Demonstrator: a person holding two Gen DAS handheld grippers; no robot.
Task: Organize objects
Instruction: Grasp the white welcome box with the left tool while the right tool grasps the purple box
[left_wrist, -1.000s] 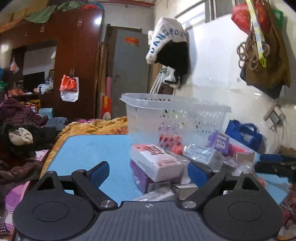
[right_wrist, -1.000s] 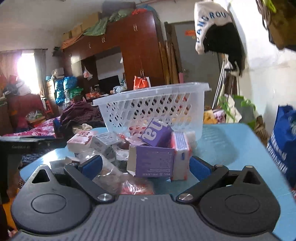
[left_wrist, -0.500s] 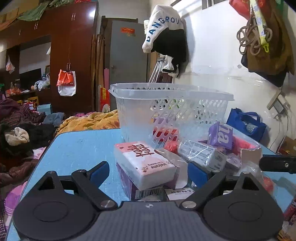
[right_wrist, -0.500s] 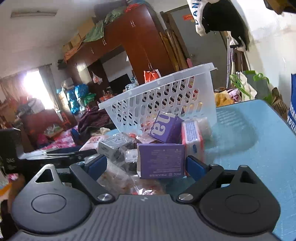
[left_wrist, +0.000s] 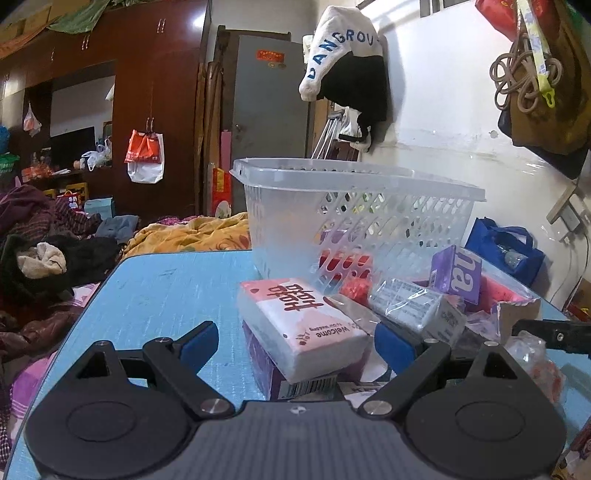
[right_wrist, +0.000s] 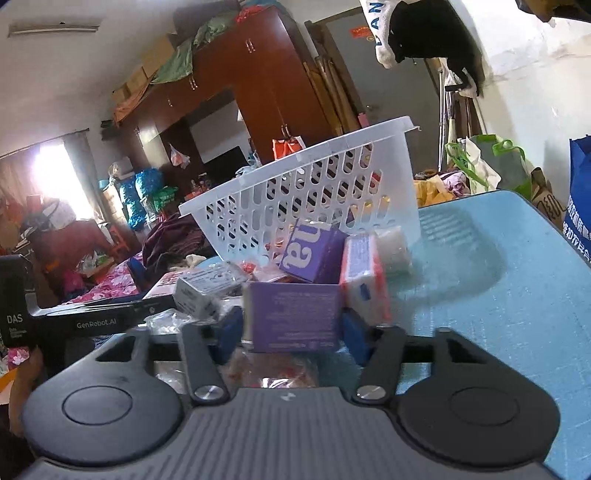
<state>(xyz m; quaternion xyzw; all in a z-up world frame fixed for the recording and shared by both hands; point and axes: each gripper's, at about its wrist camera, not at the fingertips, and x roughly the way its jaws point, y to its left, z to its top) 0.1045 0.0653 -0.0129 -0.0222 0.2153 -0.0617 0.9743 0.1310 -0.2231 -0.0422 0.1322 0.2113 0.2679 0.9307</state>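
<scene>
A pile of small boxes and packets lies on the blue table in front of a white plastic basket (left_wrist: 354, 218), also in the right wrist view (right_wrist: 314, 192). My left gripper (left_wrist: 295, 343) is open, its fingers on either side of a pink-and-white tissue pack (left_wrist: 299, 325) that rests on a purple box (left_wrist: 266, 365). My right gripper (right_wrist: 293, 332) is shut on a purple box (right_wrist: 293, 317), its pads touching both sides. A second purple box (right_wrist: 312, 253) and a red-and-white pack (right_wrist: 364, 277) stand just behind it.
The blue table (left_wrist: 166, 295) (right_wrist: 498, 295) has open surface left of the pile and to the right. The left gripper's body (right_wrist: 92, 321) shows at the left of the right wrist view. Clothes and bedding lie beyond the table edge. A blue bag (left_wrist: 506, 247) stands by the wall.
My right gripper's fingers have closed in from wide open onto the purple box. My left gripper has moved closer around the tissue pack and stays open.
</scene>
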